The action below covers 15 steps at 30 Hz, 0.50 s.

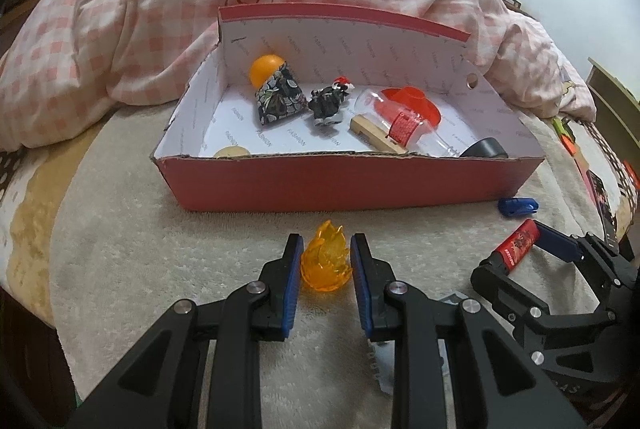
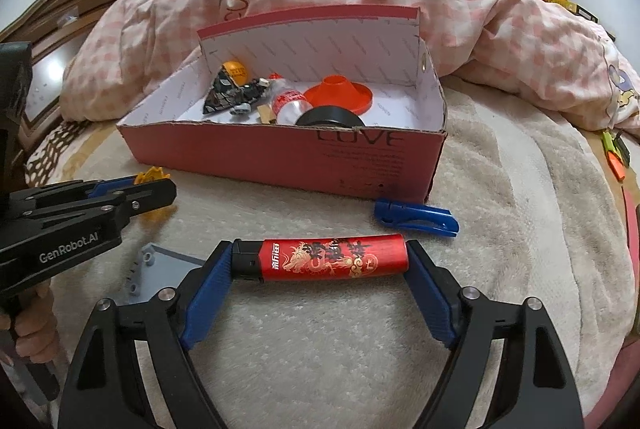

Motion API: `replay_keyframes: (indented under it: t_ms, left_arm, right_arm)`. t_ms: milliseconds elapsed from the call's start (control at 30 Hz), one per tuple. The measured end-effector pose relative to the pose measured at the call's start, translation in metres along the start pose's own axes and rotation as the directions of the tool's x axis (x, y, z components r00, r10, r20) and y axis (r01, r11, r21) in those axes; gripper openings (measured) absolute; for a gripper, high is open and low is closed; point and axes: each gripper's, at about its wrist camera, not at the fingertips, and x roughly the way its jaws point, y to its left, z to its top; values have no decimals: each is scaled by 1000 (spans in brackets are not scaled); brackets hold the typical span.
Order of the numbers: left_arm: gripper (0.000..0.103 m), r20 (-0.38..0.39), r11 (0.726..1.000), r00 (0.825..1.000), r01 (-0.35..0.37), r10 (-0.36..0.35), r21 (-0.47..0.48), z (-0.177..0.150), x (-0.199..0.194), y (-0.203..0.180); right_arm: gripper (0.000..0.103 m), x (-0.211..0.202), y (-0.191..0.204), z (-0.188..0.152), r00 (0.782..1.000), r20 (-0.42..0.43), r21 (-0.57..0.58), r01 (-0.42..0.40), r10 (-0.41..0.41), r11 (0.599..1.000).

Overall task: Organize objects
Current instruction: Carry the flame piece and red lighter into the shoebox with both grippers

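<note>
Blue-padded fingers of the left gripper (image 1: 325, 261) bracket an orange translucent flame piece (image 1: 325, 257) on the cream fleece blanket (image 1: 160, 249); both pads appear to touch its sides, though a firm clamp cannot be confirmed. To its right, the right gripper (image 2: 320, 261) is spread wide and holds a red dragon-printed lighter (image 2: 328, 259) lengthwise, one pad at each end. A blue clip (image 2: 416, 217) lies just beyond the lighter, near the red cardboard box (image 1: 352, 185). Inside the box sit an orange ball (image 1: 265, 69), a patterned pouch (image 1: 280, 97), a small figure (image 1: 330, 101), a clear bottle (image 1: 400, 125) and a red cone (image 1: 416, 105). Behind it a pink checked duvet (image 1: 160, 9) is heaped against curtained windows.
</note>
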Motion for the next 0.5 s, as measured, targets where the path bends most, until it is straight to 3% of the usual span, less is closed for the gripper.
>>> replay_keyframes:
  t_ms: [500]
  left_arm:
    - [23, 49, 1000, 999, 21, -22, 11, 10, -29, 0]
  right_arm:
    - [85, -30, 13, 12, 997, 45, -1, -63, 63, 998]
